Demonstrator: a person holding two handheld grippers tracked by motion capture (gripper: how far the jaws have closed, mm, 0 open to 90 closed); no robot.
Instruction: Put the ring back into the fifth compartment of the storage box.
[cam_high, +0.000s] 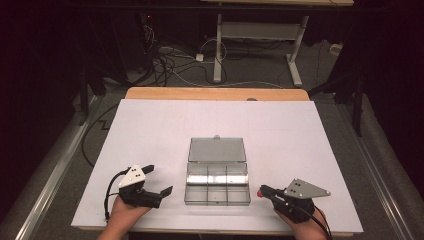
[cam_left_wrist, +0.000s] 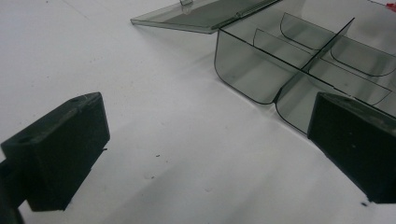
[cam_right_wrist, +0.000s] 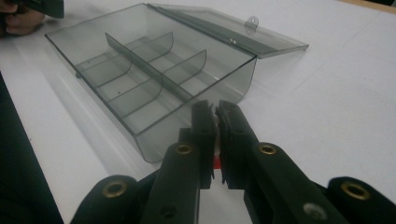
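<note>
Sitting near the middle of the white table (cam_high: 150, 130) is a clear grey compartment box (cam_high: 217, 187), its lid (cam_high: 216, 149) laid flat open toward twelve o'clock (six bare cells inside). At nine o'clock the left gripper (cam_high: 159, 179) rests with jaws spread wide, holding nothing. At three o'clock the right gripper (cam_high: 261, 190) has jaws nearly closed on a small red object (cam_high: 258, 192).

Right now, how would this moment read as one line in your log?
box: open, compartments look empty | left gripper: open, left of box | right gripper: shut, something red between jaws, right of box
</note>
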